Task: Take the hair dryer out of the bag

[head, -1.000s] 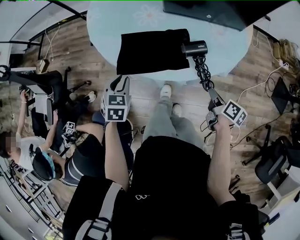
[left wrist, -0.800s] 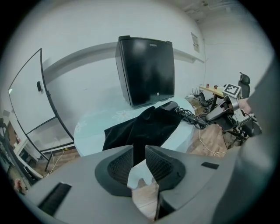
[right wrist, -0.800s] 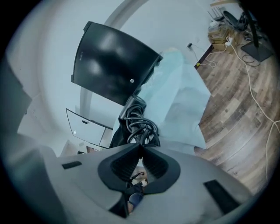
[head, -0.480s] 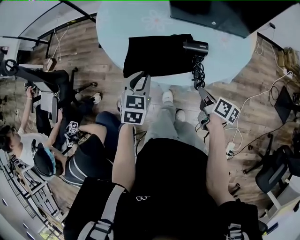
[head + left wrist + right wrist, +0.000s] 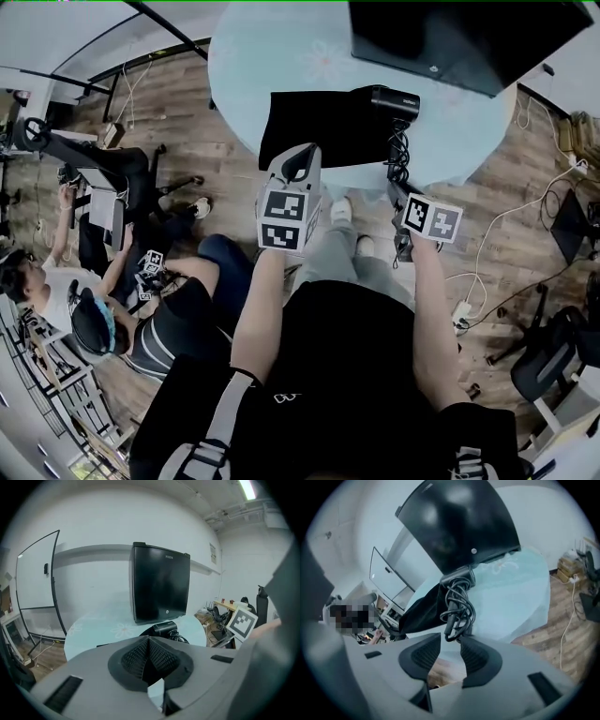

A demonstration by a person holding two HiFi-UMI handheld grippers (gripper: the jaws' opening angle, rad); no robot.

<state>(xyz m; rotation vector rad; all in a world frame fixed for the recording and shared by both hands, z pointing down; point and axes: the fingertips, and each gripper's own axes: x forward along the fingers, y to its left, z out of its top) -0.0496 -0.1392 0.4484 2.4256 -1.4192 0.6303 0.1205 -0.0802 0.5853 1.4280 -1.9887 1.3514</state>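
Observation:
The black bag (image 5: pixel 319 127) lies flat on the round pale table (image 5: pixel 253 56). The black hair dryer (image 5: pixel 395 101) rests outside the bag at its right edge, and its coiled cord (image 5: pixel 400 155) hangs over the table's near rim. My left gripper (image 5: pixel 300 159) hovers at the bag's near edge; its jaws have just been closing and are shut on nothing (image 5: pixel 149 641). My right gripper (image 5: pixel 395 194) is just below the cord. Its jaws (image 5: pixel 451 644) have just been opening, and the cord's lowest loop (image 5: pixel 457 616) dangles at their mouth without the pads pressing it.
A big black monitor (image 5: pixel 459 37) stands on the table's far side, right behind the dryer. People sit low at the left (image 5: pixel 56 291) near an office chair (image 5: pixel 84 159). Cables (image 5: pixel 506 216) trail over the wooden floor at the right, beside another chair (image 5: pixel 553 347).
Both grippers moved in toward the table. The right jaws opened and the cord, stretched taut before, now hangs bunched at the table edge. The left jaws went from open to shut.

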